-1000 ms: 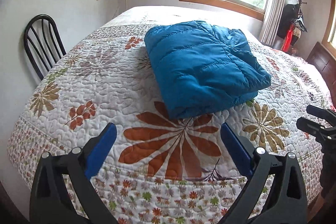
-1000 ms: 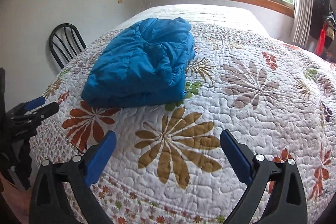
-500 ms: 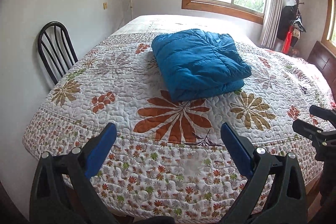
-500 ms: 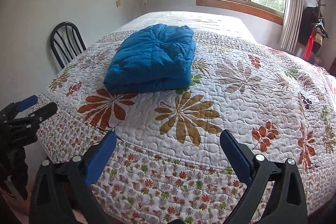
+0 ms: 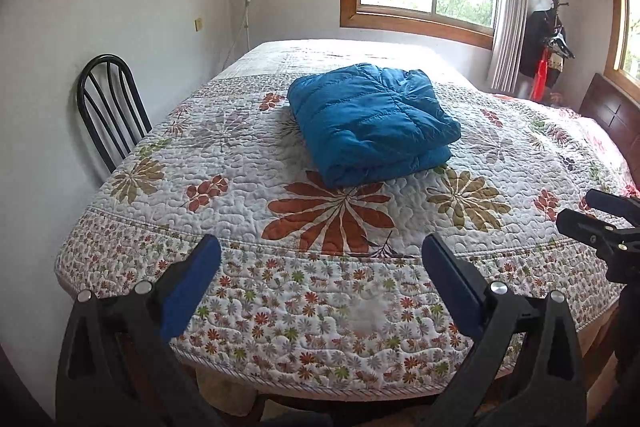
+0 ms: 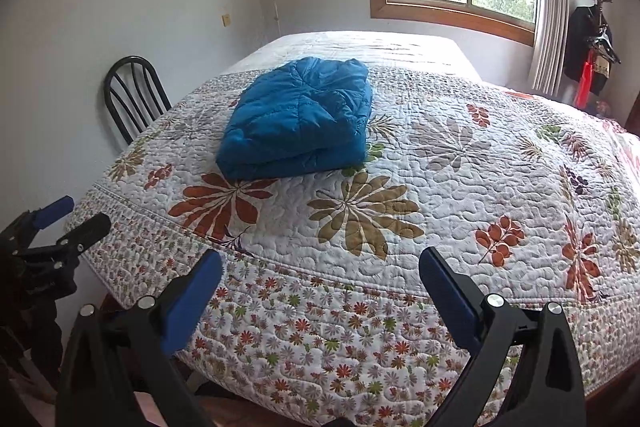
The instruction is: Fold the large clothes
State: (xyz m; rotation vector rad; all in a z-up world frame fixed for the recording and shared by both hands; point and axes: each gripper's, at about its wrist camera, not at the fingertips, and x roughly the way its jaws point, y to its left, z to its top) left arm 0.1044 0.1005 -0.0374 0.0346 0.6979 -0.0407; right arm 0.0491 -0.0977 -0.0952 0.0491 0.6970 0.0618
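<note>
A blue puffer jacket [image 5: 372, 121] [image 6: 302, 117] lies folded into a thick rectangle on the flowered quilt of the bed [image 5: 224, 155] [image 6: 460, 187]. My left gripper [image 5: 320, 267] hangs open off the near edge of the bed, well short of the jacket, with nothing between its blue pads. My right gripper [image 6: 320, 271] is open too, just as far back and empty. Each gripper shows at the edge of the other's view: the right gripper [image 5: 600, 219] at right, the left gripper [image 6: 60, 223] at left.
A black metal chair [image 5: 110, 107] [image 6: 134, 95] stands against the wall left of the bed. A coat stand with dark clothes [image 5: 546, 43] [image 6: 592, 47] is in the far right corner beside the window curtain [image 5: 506, 19]. A dark headboard [image 5: 616, 123] is at right.
Both grippers have pulled back from the bed, away from the folded jacket, so the bed's near edge and side now show. The jacket has stayed where it lay.
</note>
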